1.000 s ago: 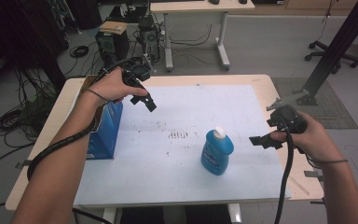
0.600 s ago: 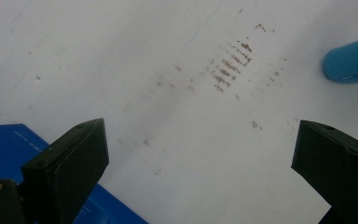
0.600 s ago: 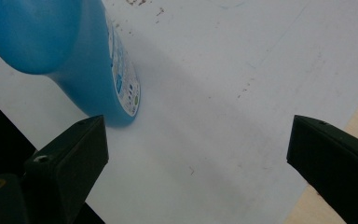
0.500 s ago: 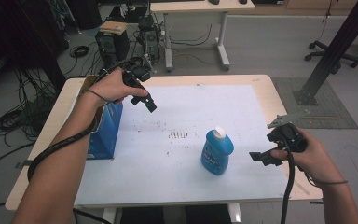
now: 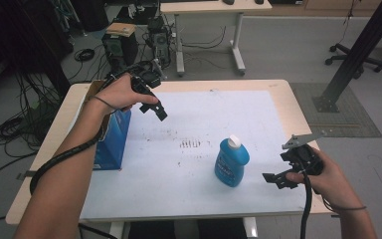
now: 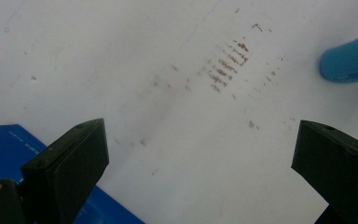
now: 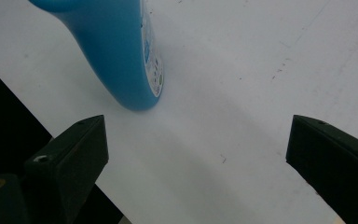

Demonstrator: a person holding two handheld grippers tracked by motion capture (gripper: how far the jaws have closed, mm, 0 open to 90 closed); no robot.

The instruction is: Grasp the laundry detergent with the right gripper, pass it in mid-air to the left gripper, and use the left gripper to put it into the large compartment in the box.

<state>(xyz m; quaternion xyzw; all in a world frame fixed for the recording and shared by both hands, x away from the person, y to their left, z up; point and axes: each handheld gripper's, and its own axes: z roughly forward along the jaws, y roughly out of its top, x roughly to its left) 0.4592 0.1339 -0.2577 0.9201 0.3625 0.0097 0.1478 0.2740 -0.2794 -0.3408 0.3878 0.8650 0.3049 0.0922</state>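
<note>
On the pale wooden worktop, under a white paper sheet with faint brown scuff marks. At the left edge, a blue cardboard box, partly hidden by the forearm. Near the front right, upright, a blue plastic bottle with a white cap: probably light, stiff-walled, smooth and a bit slippery, likely to tip if nudged high; best taken across the narrower waist below the cap. Just right of it, apart, the right gripper, jaws wide open, empty. Farther back, above the box, the left gripper, jaws open too, holding nothing. Bottle label too small to read; fill level impossible to judge.
</note>
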